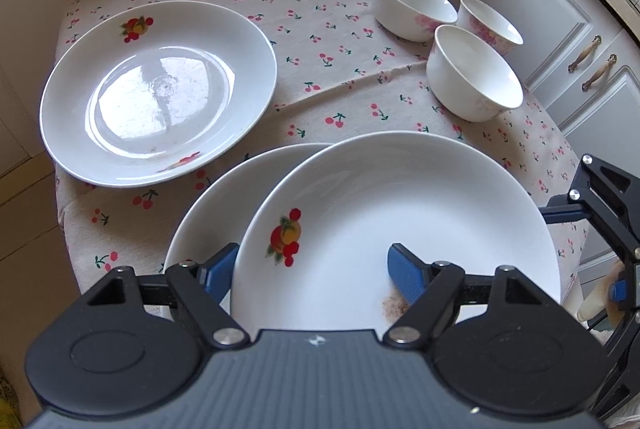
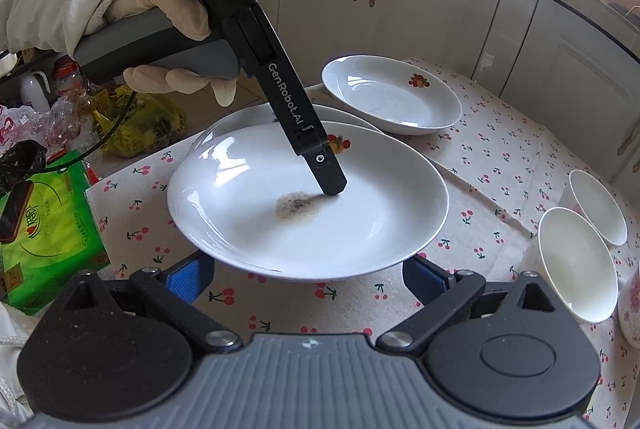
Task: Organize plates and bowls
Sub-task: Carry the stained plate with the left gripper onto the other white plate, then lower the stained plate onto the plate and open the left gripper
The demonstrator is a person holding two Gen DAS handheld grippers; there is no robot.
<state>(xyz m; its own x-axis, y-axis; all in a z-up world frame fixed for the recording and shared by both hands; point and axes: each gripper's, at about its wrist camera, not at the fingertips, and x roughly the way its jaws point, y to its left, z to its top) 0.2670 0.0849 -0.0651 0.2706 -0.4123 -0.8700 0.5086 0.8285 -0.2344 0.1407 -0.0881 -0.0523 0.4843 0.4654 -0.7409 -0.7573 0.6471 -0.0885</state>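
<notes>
Up close, left gripper pointing down at two white plates piled at the near edge of the cherry cloth. One blue finger tucked behind the rim of the top plate, the other blue finger down inside it, right by a brown smudge. Rim between the two fingers, but cannot tell if pinched tight or just loose. Top plate sitting partly over the under plate, shifted a bit to the right, with a fruit picture on its side. Third plate alone on the far left of the cloth, well apart from the pile. Three white bowls bunched close on the far right. From the other side, right gripper with fingers spread wide, nothing in them, just before the near edge of the top plate. Gloved hand wrapped round the left gripper's handle. Green box off to the side.
</notes>
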